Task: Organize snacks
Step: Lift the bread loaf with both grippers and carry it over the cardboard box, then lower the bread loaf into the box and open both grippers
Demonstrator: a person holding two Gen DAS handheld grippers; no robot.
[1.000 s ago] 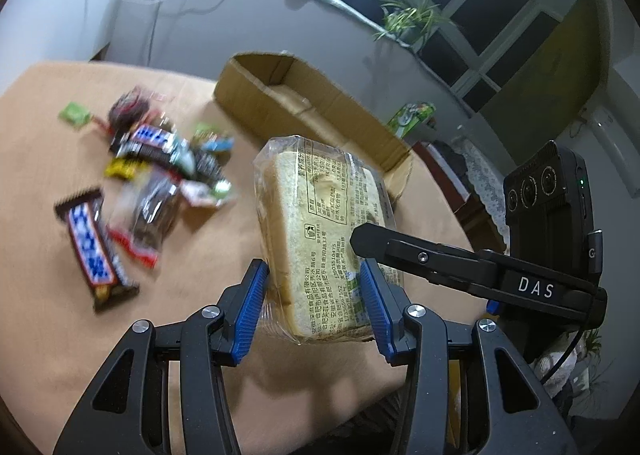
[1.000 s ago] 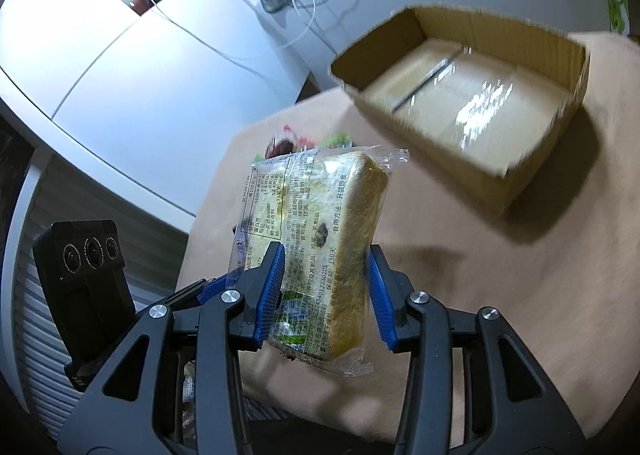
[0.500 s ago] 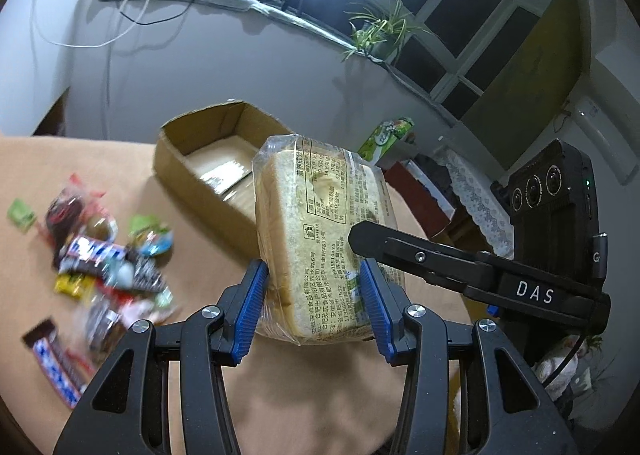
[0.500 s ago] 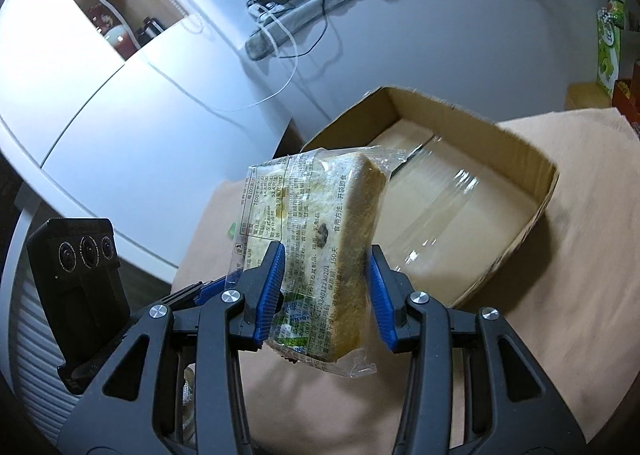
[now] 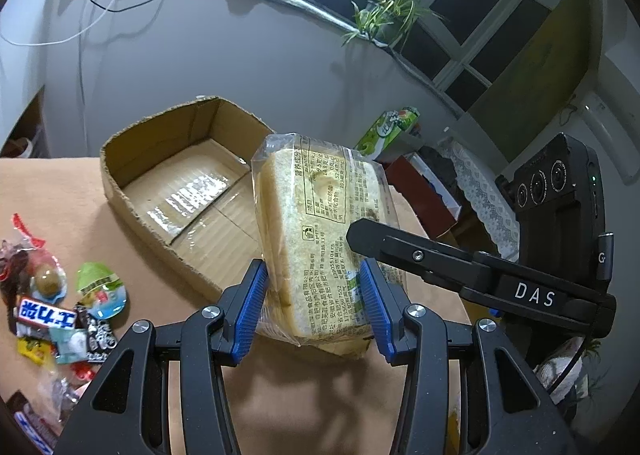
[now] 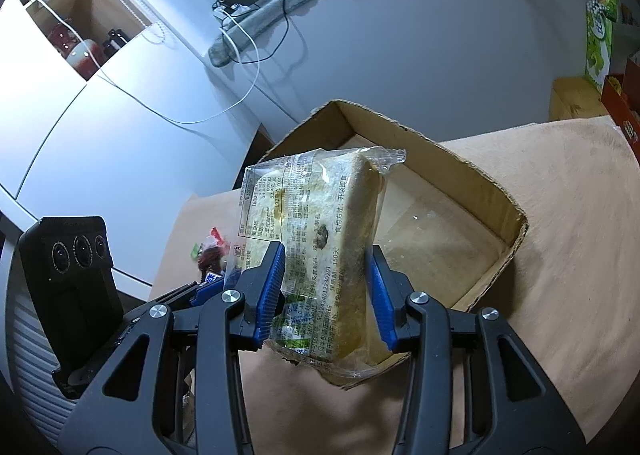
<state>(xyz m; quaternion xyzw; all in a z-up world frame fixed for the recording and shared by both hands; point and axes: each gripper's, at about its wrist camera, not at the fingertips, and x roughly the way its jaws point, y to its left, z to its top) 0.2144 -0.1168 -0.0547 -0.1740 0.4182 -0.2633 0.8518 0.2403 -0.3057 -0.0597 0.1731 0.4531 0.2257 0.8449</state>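
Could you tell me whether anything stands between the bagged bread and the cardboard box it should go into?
Nothing visible does. Both tongs, left and right, grip the bagged bread in the air near the cardboard box, whose open interior holds no snacks. The loose snacks lie off to the side.

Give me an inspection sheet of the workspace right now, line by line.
Surface: table under a tan cloth.
Job's things: bagged bread held in the air near the open cardboard box; the box holds no snacks in view.
Clutter: loose snack pile on the cloth left of the box.
Grippers: left hand-held gripper and right hand-held gripper both shut on the bread.
Cables: white cable and a black one hanging down the wall.
Surroundings: potted plant on the window ledge, green carton, white cabinet.
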